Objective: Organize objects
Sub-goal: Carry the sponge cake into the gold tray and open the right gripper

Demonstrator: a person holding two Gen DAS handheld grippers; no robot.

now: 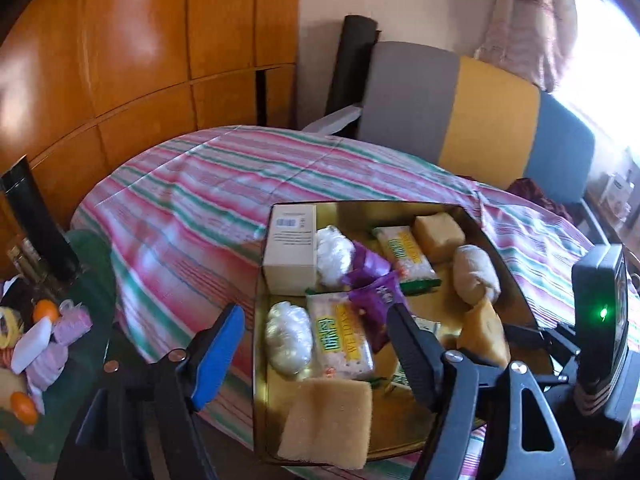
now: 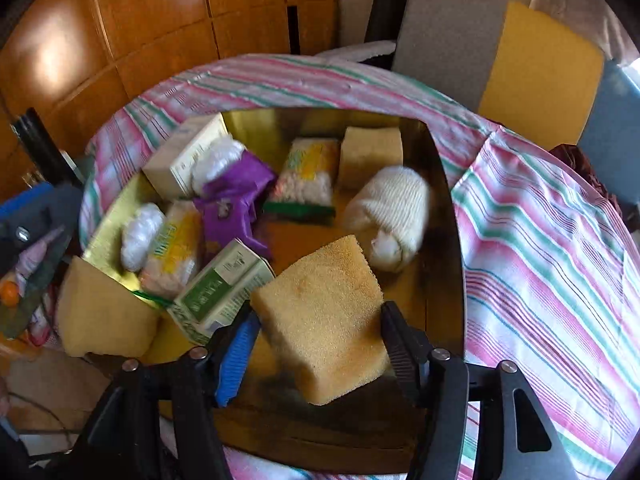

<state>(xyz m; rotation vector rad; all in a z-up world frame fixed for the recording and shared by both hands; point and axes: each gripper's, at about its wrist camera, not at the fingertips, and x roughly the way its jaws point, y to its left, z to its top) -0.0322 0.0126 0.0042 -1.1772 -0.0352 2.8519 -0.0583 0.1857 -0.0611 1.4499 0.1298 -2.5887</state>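
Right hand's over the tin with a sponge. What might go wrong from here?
1. The tilted sponge sits between the right gripper's fingers, and a firm grip is not evident. It may drop onto the green carton instead of lying flat.
2. The second sponge hangs over the tray rim, near the open left gripper. A bump could push it out.

A pink, green and white striped cloth [image 1: 208, 184] covers the surface. Behind it stand glossy orange-brown wooden cabinet doors [image 1: 132, 40] and a chair back [image 1: 472, 116] banded in grey, yellow and blue. A pale curtain [image 1: 532, 20] hangs beside a bright window.
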